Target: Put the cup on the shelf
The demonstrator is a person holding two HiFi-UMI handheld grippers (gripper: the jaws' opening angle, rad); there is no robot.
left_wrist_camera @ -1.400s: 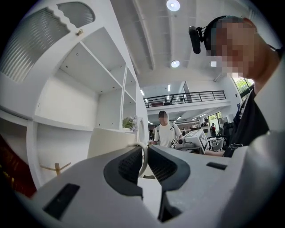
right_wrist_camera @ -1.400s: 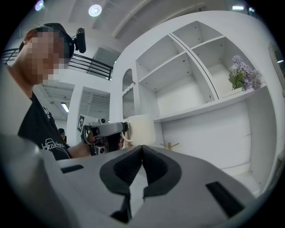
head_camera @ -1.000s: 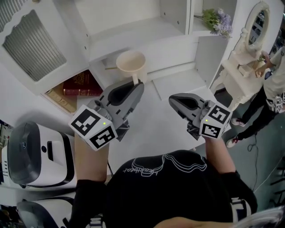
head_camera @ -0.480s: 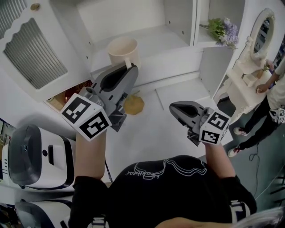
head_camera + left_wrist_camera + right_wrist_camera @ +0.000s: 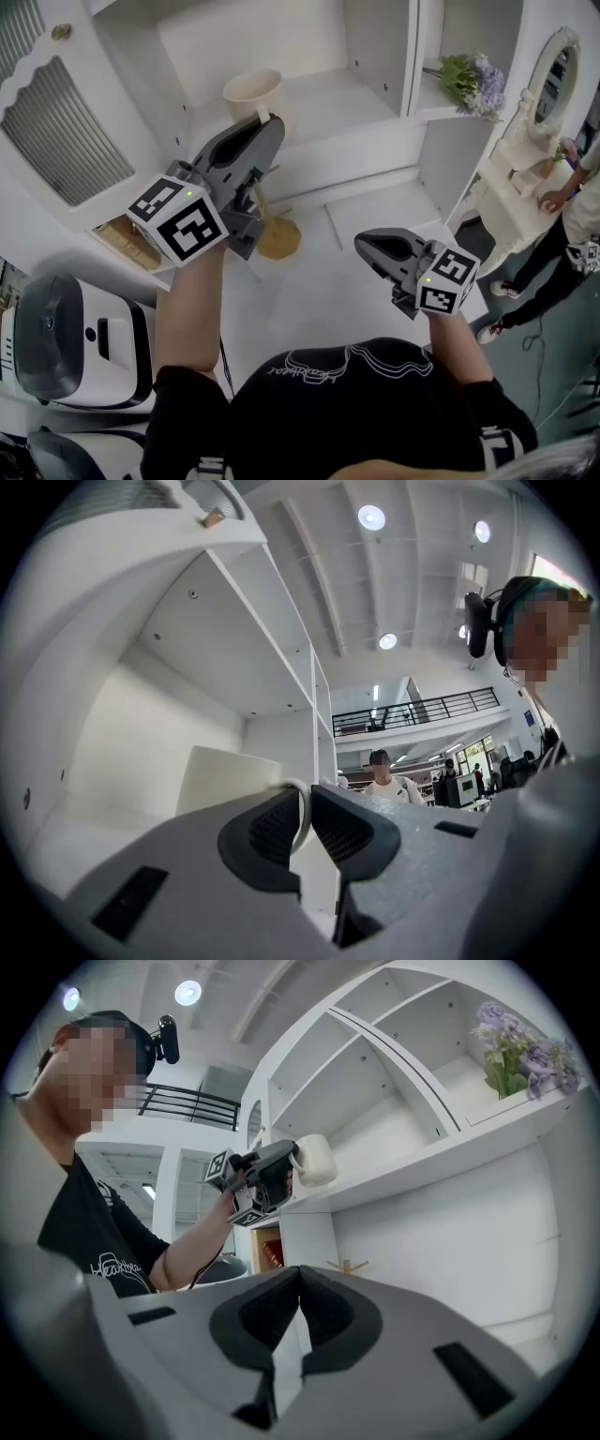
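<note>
The white wooden shelf unit (image 5: 323, 89) fills my view. The cream ceramic cup (image 5: 251, 94) is level with its open compartment, at the front left of the board; I can't tell whether its base touches. My left claw (image 5: 266, 125) is clenched narrowly on the cup's thin handle (image 5: 302, 810). My right claw (image 5: 298, 1299) is pressed closed and empty, well apart to the right. A second ago the cup hung lower, in front of the ledge beneath.
</note>
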